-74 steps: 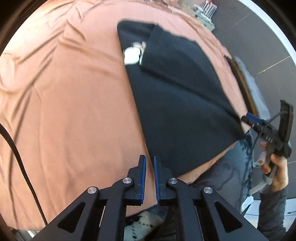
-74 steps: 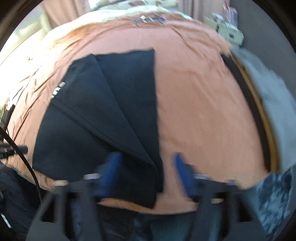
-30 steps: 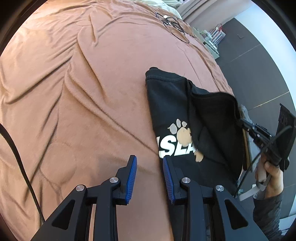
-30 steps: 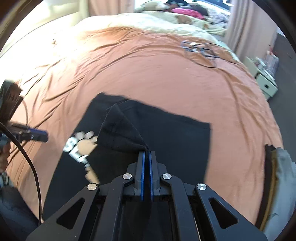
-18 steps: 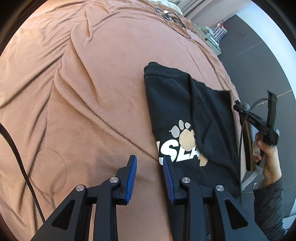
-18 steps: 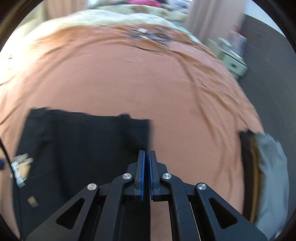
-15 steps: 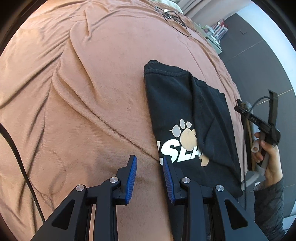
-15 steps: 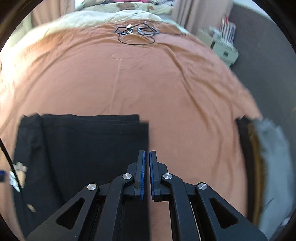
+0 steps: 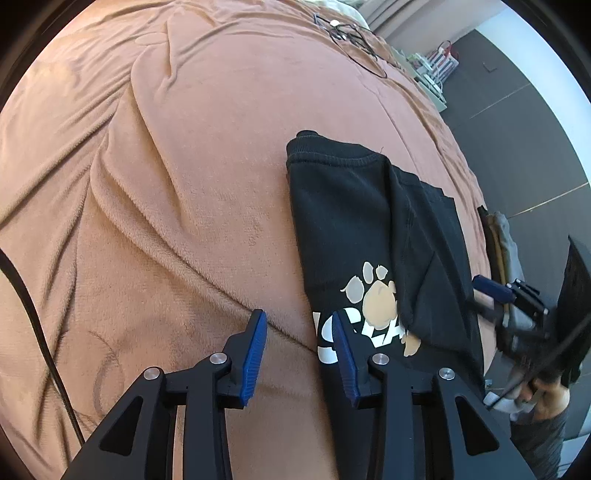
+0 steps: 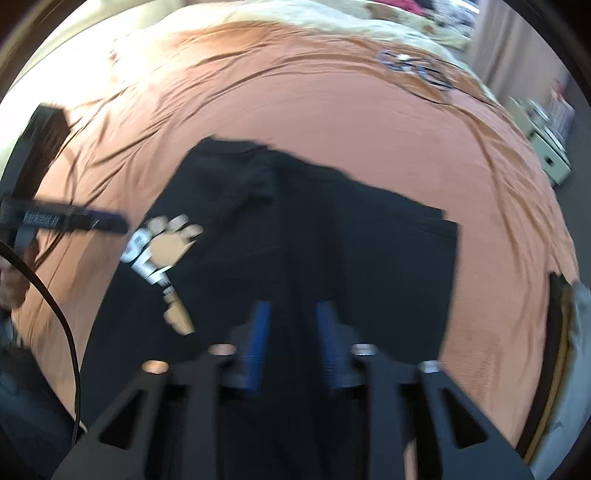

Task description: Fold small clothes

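1. Black cotton, a small T-shirt is lying partly folded on a rust-coloured fleece blanket that is covering the bed; one side panel is lying turned in over the front, so that it is hiding part of the print.
2. A paw print in tan and grey is showing on the shirt's front, with white block letters just beneath it, both partly covered by the folded-in panel.
3. The left gripper is hovering low over the near left edge of the shirt with its blue-padded jaws standing apart and nothing between them; one blue pad is sitting over bare blanket and the other over the white lettering.
4. The right gripper is appearing blurred above the middle of the shirt, its jaws parted with only dark cloth showing behind the gap; whether the pads are touching the fabric I cannot tell.
5. In the left wrist view the right gripper is showing at the shirt's far right edge, in the person's hand.
6. A tangle of thin black cable is lying on the blanket well beyond the shirt, near the far edge of the bed.
7. A stack of folded clothes is sitting at the bed's right edge, apart from the shirt.
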Demonstrator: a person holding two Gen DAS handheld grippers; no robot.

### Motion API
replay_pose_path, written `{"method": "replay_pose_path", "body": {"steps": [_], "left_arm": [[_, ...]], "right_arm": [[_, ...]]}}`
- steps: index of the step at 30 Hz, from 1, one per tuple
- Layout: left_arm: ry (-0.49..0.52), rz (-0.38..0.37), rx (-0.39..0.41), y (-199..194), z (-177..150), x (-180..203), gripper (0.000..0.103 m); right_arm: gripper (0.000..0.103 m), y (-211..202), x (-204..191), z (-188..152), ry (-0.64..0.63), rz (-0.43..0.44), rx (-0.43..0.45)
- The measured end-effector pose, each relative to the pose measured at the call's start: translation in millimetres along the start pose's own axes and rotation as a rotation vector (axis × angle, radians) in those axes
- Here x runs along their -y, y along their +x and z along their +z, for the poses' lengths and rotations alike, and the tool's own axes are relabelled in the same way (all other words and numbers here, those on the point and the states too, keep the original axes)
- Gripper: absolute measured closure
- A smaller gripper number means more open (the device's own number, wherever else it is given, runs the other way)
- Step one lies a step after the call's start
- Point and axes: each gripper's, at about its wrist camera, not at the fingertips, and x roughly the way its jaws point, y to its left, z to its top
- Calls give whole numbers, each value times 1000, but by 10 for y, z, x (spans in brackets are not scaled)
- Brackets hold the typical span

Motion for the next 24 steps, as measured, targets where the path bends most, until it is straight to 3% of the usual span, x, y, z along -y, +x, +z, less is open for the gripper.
{"method": "replay_pose_path", "body": {"steps": [6,7,9,11,13,14,24], "left_arm": [[-9,5,-11,-8,-85,-91,64],[-11,8,-11,-15,-90,-109,64],[-15,13,-9,-39,-97,-150,64],[-15,19,-5,-56,-98,-166,64],[-15,21,-5,-56,-94,-163,64],[-14,21,-5,-55,-92,-157,64],[13,16,0,-64,-39,-57,64]], "right_arm": [[49,274,-356,-24,-142,-46,-3],[60,300,-355,-38,-148,-36,-4],[71,383,-406,-50,-168,-12,-25],[75,431,-433,-69,-213,-38,-27],[98,421,-470,-46,-220,-44,-27],[101,378,-452,-25,-215,-49,-26],[103,-149,166,160,-74,-149,93]]}}
